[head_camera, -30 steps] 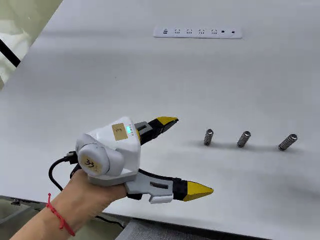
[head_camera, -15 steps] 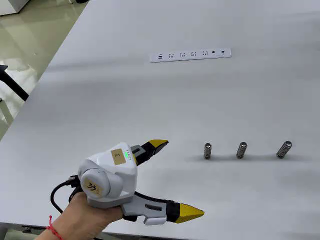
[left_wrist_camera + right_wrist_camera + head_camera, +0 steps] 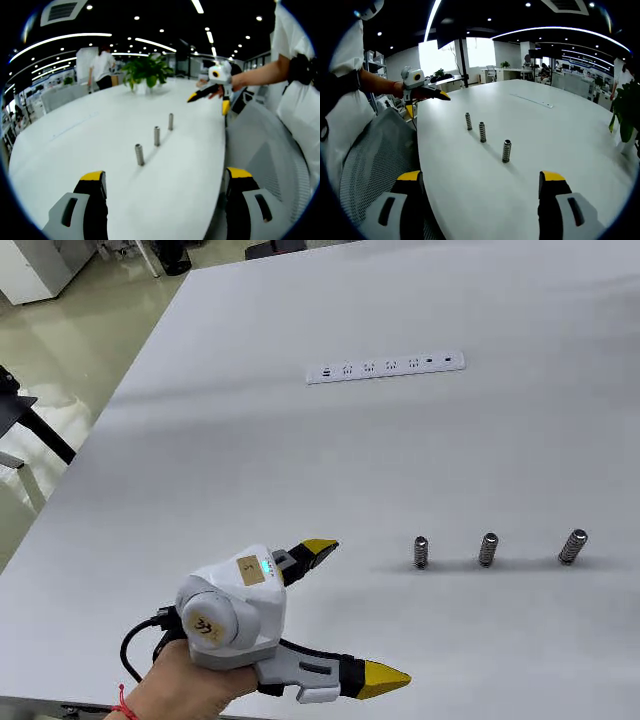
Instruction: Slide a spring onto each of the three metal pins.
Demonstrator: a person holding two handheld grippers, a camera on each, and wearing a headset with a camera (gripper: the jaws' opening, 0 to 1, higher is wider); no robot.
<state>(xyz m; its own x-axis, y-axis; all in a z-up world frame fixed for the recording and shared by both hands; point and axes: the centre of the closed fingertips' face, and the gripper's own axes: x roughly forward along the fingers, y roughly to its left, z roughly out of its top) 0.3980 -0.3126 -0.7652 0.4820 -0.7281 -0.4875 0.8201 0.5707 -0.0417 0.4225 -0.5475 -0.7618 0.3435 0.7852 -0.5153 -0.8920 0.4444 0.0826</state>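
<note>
Left gripper (image 3: pixel 357 612) hovers over the near edge of the table (image 3: pixel 250 460), jaws spread wide, holding nothing. Right gripper (image 3: pixel 480 176) is by the near edge at the opposite end of the row, also wide open and empty. Between them, three metal pins (image 3: pixel 488 549) stand upright in a row along the near edge, well apart from both grippers. Each wears a spring (image 3: pixel 506 150). Mesh chair (image 3: pixel 375 160) sits just off the near edge. Table top is plain matte white. Power strip (image 3: pixel 386 367) lies flat further in, toward the far edge. Room is an open-plan office with ceiling light strips (image 3: pixel 560 30). A potted plant (image 3: pixel 147 72) is at one end of the table, with a person (image 3: pixel 102 65) standing beyond it.
</note>
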